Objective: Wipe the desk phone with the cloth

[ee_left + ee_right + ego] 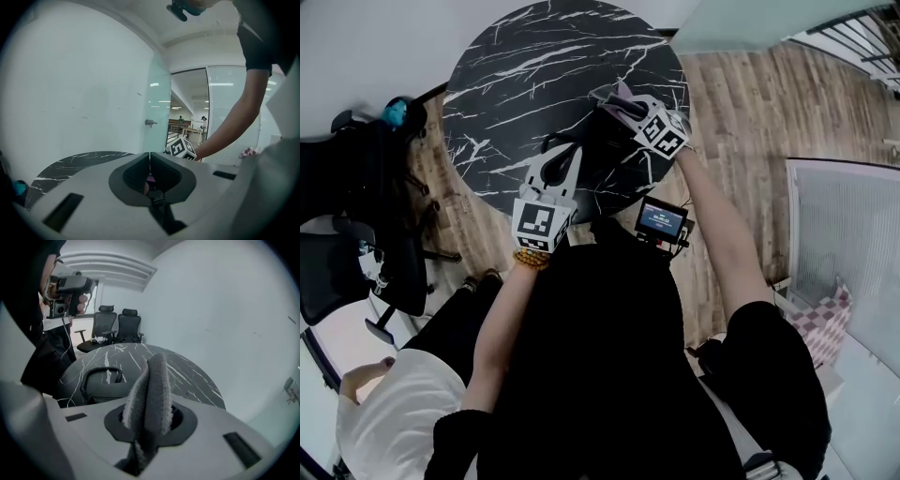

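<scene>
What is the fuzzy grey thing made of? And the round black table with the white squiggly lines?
The fuzzy grey cloth pinched in the right tool looks like soft microfibre or terry: matte, covered in tiny loops. The round black table with white veins looks like smooth marble, or a marble-look print; the veins alone can't settle it.

Round black marble table, wood floor

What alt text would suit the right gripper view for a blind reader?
A grey fuzzy cloth stands clamped in the jaws of the right gripper, filling the foreground. Behind it lies a round black marbled table with a dark corded desk phone on it, and two office chairs stand further back.
</scene>
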Tool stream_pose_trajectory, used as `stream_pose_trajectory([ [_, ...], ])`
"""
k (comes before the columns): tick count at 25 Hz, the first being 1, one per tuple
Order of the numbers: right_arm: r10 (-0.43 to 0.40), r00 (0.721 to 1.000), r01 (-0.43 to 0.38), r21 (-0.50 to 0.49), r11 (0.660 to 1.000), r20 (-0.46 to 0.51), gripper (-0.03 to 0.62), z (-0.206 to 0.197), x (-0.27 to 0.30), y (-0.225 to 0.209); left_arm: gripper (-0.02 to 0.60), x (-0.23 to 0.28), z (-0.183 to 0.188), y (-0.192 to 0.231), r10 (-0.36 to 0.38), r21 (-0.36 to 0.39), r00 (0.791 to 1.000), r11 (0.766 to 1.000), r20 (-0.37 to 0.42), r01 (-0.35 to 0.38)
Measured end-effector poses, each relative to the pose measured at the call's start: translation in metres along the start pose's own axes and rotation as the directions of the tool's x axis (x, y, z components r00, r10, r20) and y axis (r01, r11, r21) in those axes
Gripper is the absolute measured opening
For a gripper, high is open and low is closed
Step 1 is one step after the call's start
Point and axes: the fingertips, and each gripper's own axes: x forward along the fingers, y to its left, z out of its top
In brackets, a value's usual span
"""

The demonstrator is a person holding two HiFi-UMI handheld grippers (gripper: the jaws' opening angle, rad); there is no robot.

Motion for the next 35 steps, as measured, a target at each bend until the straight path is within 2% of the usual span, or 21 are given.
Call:
stream_pose_trajectory([
  [14,-0.003,1.0,0.003,-0.013,1.0,-0.01,0.063,-0.007,0.011,0.006,0.017,0.003,-0.006,-0.002,-0.011,-0.009,1.0,1.0,-0.016,0.011],
  [23,0.007,1.0,-0.007,0.014,1.0,-0.017,0.063,-0.009,0.011,0.013,0.017,0.003,-0.009,-0.007,-0.018,-0.014,1.0,1.0,-0.017,0.018],
  [35,0.049,0.999,-0.049,0.021,0.999,0.007,0.063,-0.013,0.015,0.03,0.017,0.003,-0.009,-0.005,-0.017,-0.017,1.0,1.0,-0.018,0.016],
])
